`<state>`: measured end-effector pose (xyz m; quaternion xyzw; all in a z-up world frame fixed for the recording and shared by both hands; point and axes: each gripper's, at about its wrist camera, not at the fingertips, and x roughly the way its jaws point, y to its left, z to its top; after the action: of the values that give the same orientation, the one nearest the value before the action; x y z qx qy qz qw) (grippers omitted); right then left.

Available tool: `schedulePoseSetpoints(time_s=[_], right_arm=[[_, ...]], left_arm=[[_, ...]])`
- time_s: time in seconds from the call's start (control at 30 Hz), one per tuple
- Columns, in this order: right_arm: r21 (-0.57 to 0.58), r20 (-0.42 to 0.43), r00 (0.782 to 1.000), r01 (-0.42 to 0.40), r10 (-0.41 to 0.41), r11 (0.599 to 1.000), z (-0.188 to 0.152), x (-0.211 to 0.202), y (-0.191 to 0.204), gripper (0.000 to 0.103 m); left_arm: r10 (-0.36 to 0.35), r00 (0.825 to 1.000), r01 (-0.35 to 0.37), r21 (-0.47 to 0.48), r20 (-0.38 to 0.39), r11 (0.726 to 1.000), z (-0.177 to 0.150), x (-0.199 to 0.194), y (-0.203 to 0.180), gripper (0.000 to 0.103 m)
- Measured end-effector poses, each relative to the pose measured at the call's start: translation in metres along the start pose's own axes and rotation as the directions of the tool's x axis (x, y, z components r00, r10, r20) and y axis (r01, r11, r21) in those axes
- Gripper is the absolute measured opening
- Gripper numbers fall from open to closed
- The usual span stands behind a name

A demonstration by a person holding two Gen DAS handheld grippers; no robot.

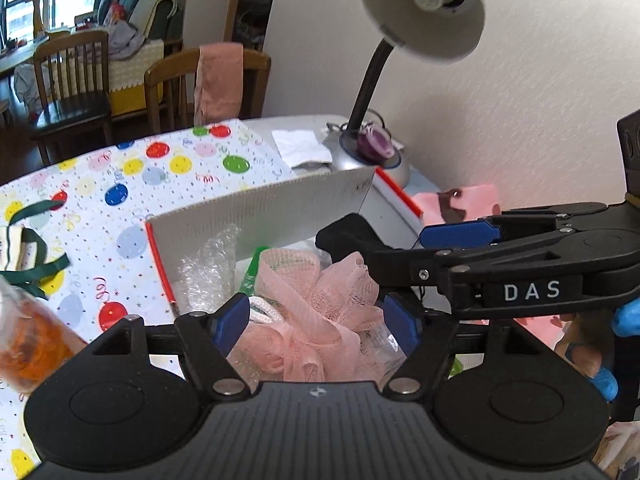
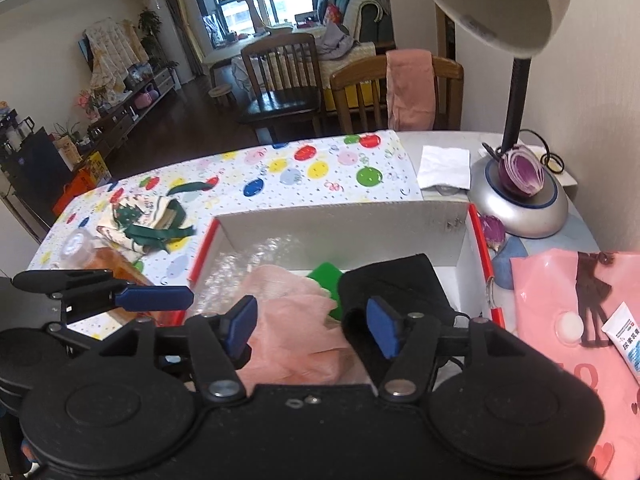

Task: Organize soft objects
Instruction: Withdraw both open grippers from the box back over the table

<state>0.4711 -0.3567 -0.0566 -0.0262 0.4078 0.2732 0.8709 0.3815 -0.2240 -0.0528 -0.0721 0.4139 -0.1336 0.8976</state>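
A white box with red edges [image 1: 260,208] [image 2: 340,220] stands on the table. It holds a pink mesh bath pouf [image 1: 316,292] [image 2: 288,320], a black cloth [image 1: 352,232] [image 2: 396,280], a green item [image 2: 326,276] and bubble wrap [image 1: 208,264] [image 2: 248,264]. My left gripper [image 1: 316,322] hovers open just above the pouf, its blue pads clear of the mesh. My right gripper [image 2: 312,324] is open over the seam between pouf and black cloth, gripping nothing. Each gripper shows in the other's view, the right one [image 1: 420,246] beside the left one [image 2: 132,290].
A desk lamp [image 1: 420,4] arches over the box; half a red onion [image 2: 524,172] sits on its base. A pink bag [image 2: 560,300] with a white tube [image 2: 628,336] lies to the right. To the left lie an orange bottle [image 1: 28,344] and a green-ribboned patterned cloth [image 2: 148,220].
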Motion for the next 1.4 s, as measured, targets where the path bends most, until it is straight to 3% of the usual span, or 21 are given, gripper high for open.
schedulePoseSetpoints(time_s=[0.33, 0.67, 1.07, 1.4], right_arm=[[-0.047, 0.071, 0.997, -0.028, 0.032, 0.998, -0.001, -0.042, 0.048, 0.072], [-0.071, 0.097, 0.992, -0.068, 0.075, 0.995, -0.002, -0.058, 0.11, 0.08], [-0.107, 0.078, 0.986, -0.136, 0.145, 0.985, 0.0, -0.04, 0.202, 0.087], [-0.147, 0.023, 0.984, -0.172, 0.177, 0.974, 0.008, 0.005, 0.275, 0.089]], left_arm=[[0.005, 0.997, -0.004, -0.007, 0.077, 1.0, -0.01, -0.063, 0.017, 0.074], [0.032, 0.991, -0.028, -0.032, 0.133, 0.999, -0.034, -0.125, 0.064, 0.074], [0.179, 0.969, -0.169, -0.074, 0.172, 0.983, -0.072, -0.186, 0.136, 0.074], [0.255, 0.953, -0.234, -0.136, 0.162, 0.963, -0.108, -0.204, 0.207, 0.074]])
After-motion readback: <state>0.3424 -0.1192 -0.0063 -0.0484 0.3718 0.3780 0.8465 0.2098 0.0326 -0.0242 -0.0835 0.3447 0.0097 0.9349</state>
